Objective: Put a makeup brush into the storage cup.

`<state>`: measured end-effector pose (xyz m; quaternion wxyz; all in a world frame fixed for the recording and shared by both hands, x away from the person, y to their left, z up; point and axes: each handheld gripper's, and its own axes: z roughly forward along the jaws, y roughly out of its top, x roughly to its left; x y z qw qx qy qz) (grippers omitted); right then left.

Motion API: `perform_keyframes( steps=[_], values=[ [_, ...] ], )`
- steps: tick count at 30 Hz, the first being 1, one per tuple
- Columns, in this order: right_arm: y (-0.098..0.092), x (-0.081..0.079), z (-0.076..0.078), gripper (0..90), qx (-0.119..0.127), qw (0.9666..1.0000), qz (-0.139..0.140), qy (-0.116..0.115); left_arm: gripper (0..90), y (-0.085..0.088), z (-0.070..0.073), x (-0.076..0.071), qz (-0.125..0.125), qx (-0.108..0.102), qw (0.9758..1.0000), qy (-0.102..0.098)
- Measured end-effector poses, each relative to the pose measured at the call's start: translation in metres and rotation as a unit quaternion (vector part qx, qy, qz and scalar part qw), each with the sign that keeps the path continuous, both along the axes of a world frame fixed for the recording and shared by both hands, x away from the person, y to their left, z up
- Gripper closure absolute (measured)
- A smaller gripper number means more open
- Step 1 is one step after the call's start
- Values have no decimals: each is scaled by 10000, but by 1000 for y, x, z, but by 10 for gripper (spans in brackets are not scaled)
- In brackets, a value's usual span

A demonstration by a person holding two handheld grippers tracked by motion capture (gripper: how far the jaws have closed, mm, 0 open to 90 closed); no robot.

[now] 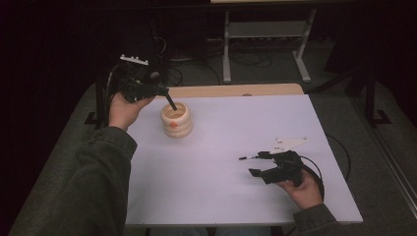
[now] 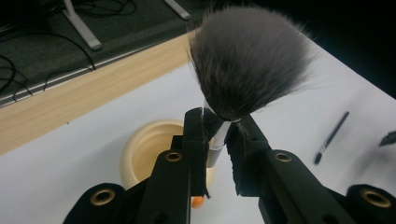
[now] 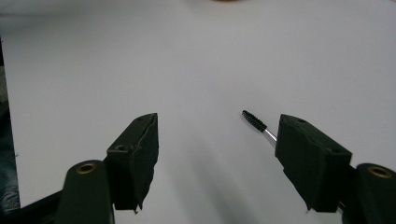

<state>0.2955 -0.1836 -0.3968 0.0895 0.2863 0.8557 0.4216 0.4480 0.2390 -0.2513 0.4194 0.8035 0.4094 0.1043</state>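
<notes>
The left tool (image 2: 217, 140) is clamped on the silver ferrule of a fluffy grey makeup brush (image 2: 250, 60); its bristle head stands up past the jaw tips. In the high view this left tool (image 1: 164, 93) is held above the table (image 1: 221, 196) at the far left, and the brush's dark handle slants down from it into the mouth of a cream, ribbed pot (image 1: 177, 120), though whether the handle touches the pot's inside I cannot tell. From the left gripper view the pot (image 2: 140, 149) sits right below the jaws, with a small orange spot on its side.

The right tool (image 3: 217, 140) has its jaws spread wide and grips nothing; bare white table (image 3: 187, 56) lies between them. A thin spoolie brush (image 3: 254, 121), with a dark bristled tip on a silver stem, lies on the table just beside the inner face of the jaw at the right of that view. In the high view the right tool (image 1: 255, 164) sits low near the table's right front, with the spoolie brush (image 1: 248, 158) pointing left from it, well apart from the pot.
</notes>
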Motion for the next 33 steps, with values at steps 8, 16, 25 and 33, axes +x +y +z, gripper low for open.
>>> perform_keyframes(
  steps=[8, 16, 25, 33],
  values=[
    [-6, 0, 4, 290, 95, 9999, -97, -78, 774, 4, 5, 14, 228, -14, 9997, 27],
    [-6, 0, 4, 289, 75, 9999, -112, -89, 773, 4, -3, 20, 320, 60, 9994, 126],
    [-5, 0, 3, 287, 46, 9999, -143, -69, 774, 3, -9, 24, 353, 43, 9992, 176],
    [-5, 0, 3, 288, 43, 9999, -140, -62, 773, 5, -16, 24, 421, -33, 9988, 248]
  ],
)
